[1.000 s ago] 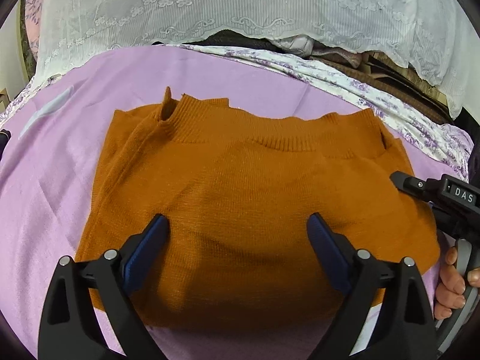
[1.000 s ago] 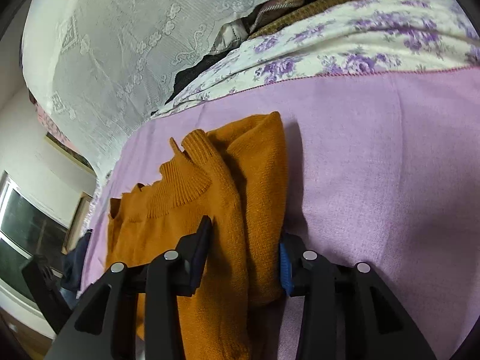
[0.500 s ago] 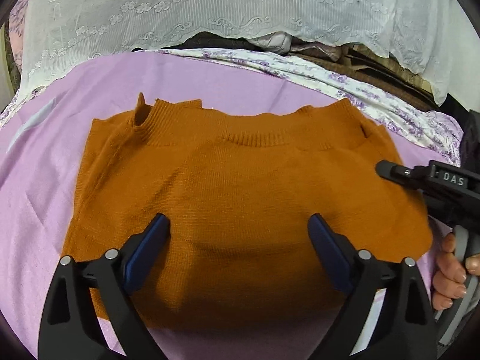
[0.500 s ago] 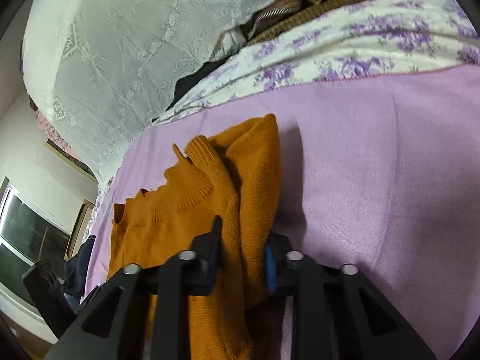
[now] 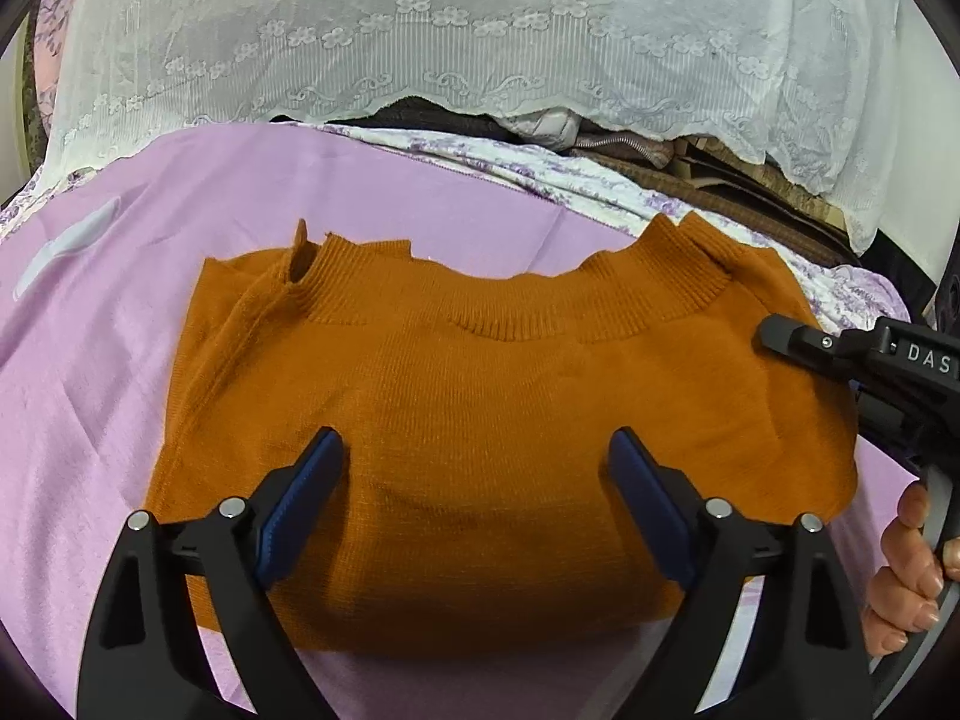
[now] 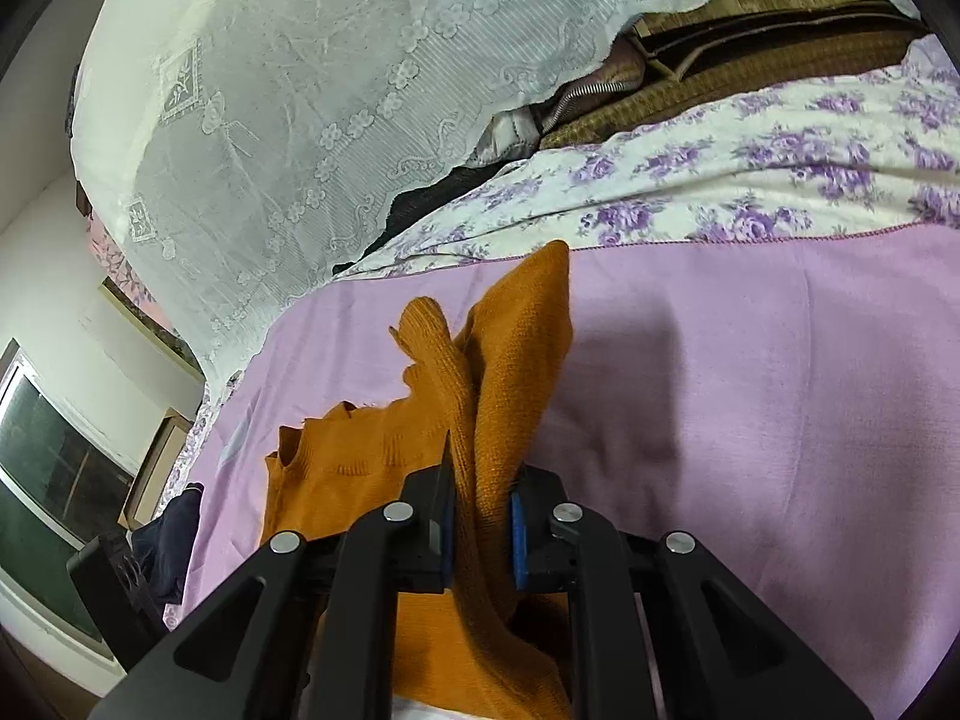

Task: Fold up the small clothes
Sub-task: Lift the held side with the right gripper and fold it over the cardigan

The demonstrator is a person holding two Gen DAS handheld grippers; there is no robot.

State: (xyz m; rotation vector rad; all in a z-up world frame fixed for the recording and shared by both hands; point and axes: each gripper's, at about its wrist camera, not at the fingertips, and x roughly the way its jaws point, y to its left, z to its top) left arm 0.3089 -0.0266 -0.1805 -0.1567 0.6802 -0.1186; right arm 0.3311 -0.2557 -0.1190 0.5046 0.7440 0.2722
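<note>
Rust-orange knitted sweater on lilac bedsheet, right gripper clamped on its edge, left gripper spread wide above

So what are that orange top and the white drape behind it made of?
The orange top looks like a soft matte knit, maybe wool or acrylic: ribbed bands run along its edge, and it bunches thickly in the right claw. The white drape looks like thin lace, semi-sheer, with stitched flowers and a scalloped hem.

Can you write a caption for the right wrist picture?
Right gripper pinching a bunched edge of the orange sweater above the purple sheet.
</note>
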